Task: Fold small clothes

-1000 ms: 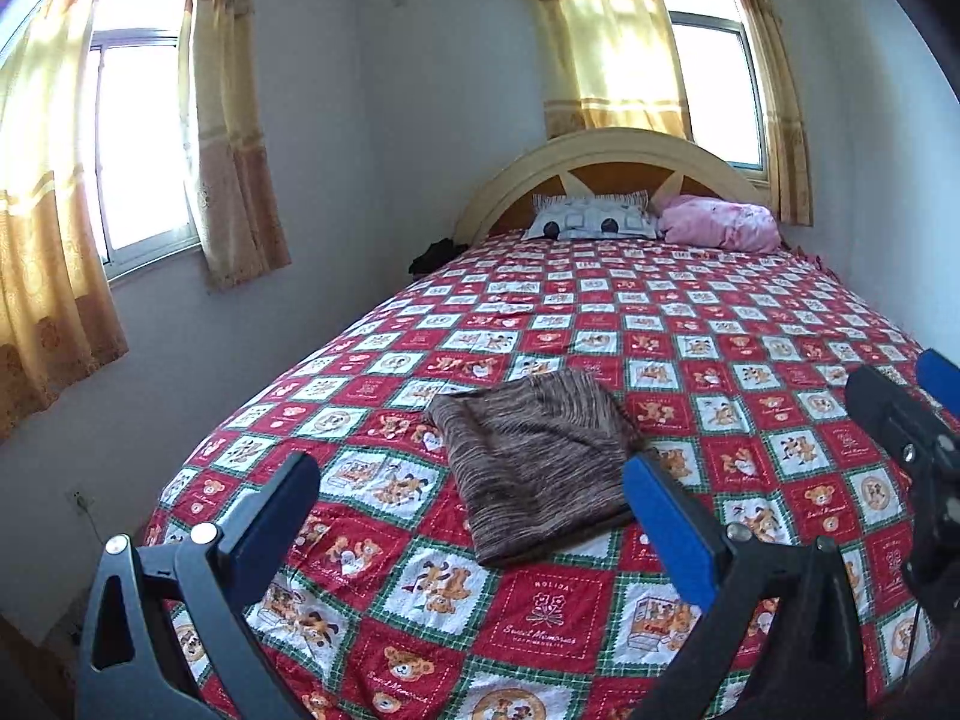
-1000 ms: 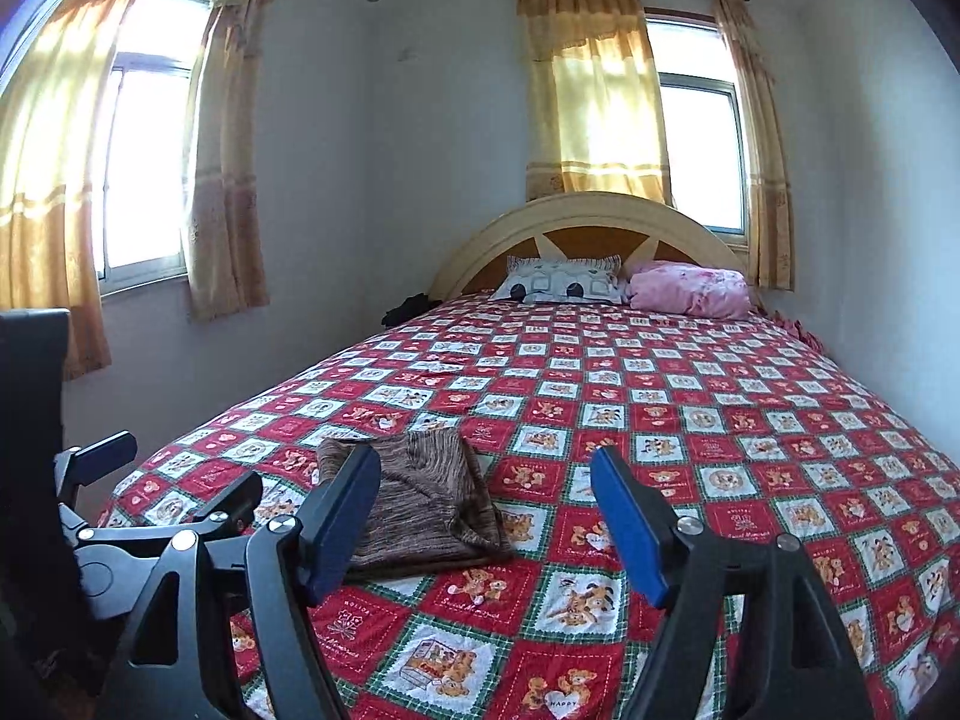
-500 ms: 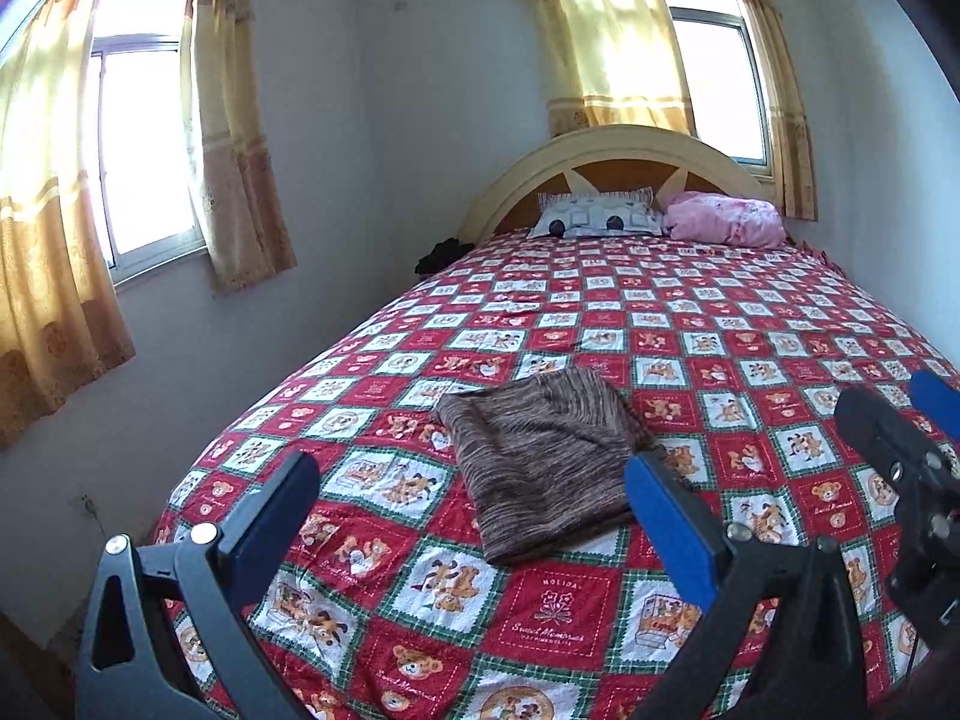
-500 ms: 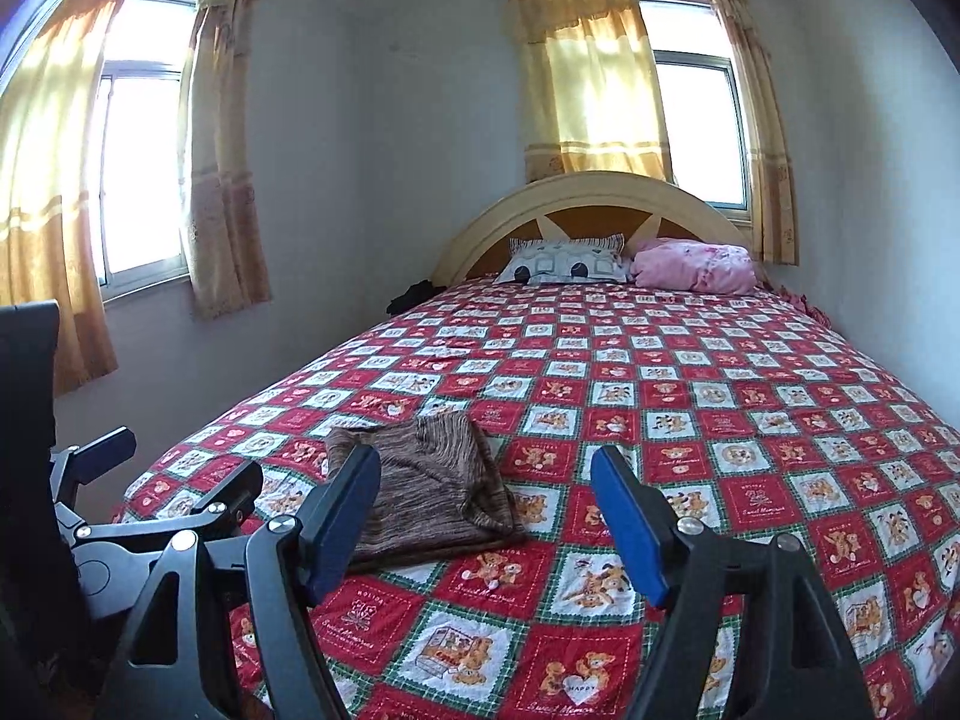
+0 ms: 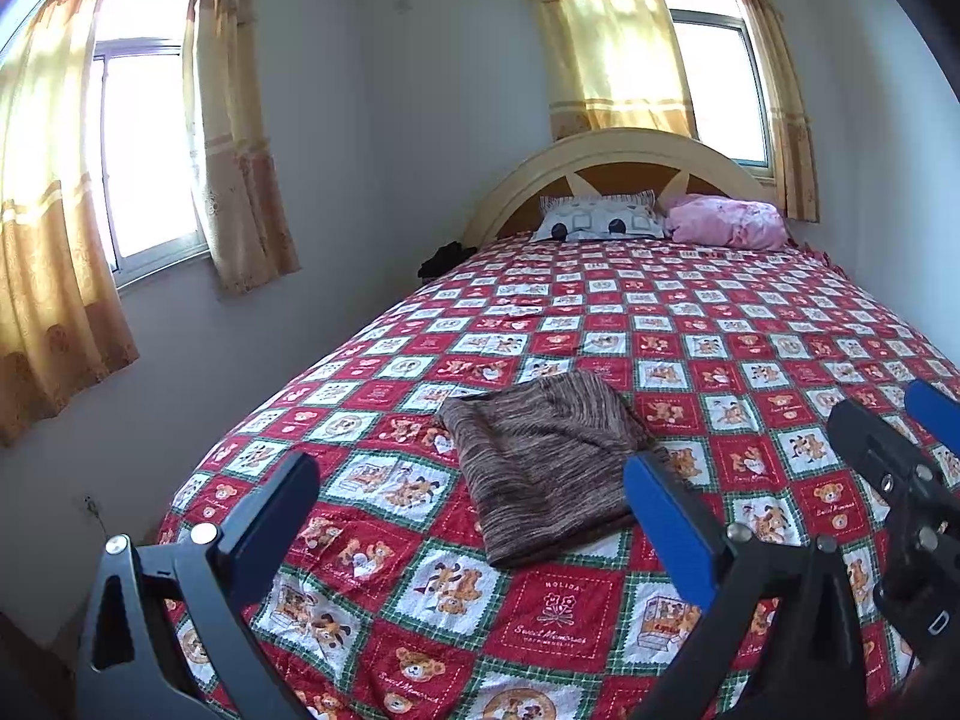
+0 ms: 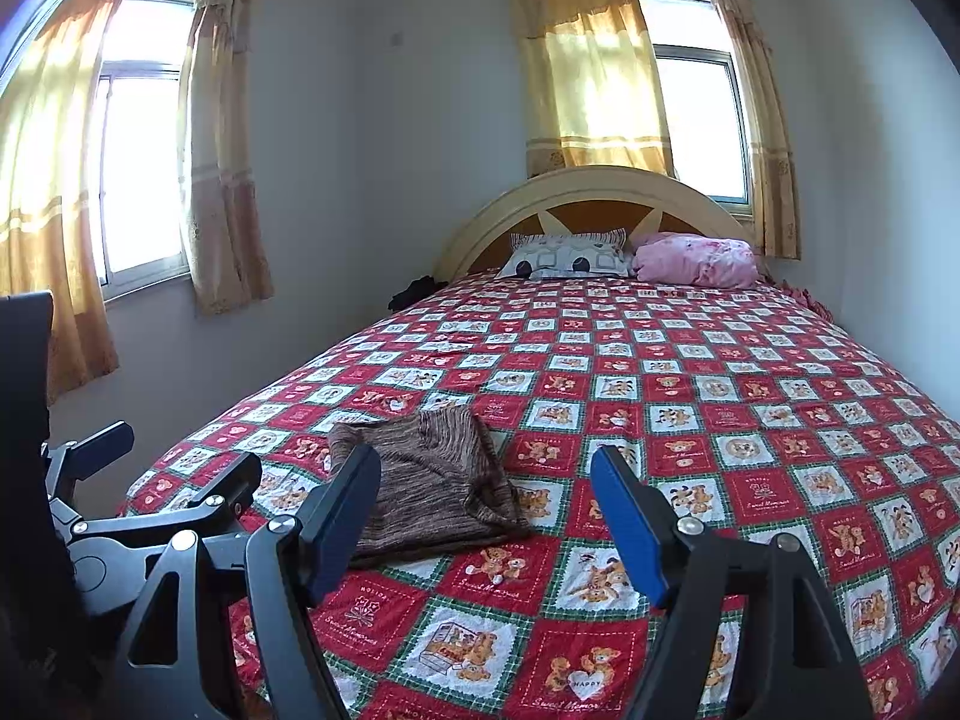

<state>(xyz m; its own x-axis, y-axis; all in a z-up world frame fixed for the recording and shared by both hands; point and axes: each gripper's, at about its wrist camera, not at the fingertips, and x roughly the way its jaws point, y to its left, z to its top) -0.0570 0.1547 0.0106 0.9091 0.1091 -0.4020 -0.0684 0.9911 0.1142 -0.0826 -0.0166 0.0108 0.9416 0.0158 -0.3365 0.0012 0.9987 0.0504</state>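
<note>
Both grippers, left gripper (image 5: 471,498) and right gripper (image 6: 486,492), are hanging wide open, gripping nothing; folded brown garment (image 5: 540,456) is lying on the bedspread (image 5: 750,324).

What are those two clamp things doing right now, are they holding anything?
Left gripper: fingers open, holding nothing; the brown garment lies on the bed beyond it.
Right gripper: fingers open, holding nothing.

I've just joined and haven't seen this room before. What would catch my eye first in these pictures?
The red patchwork bedspread with teddy-bear squares fills most of each view. On it, near the foot of the bed, lies a brown striped garment, folded flat. Both open grippers hover short of it, the left gripper and the right gripper, neither touching the cloth.
</note>
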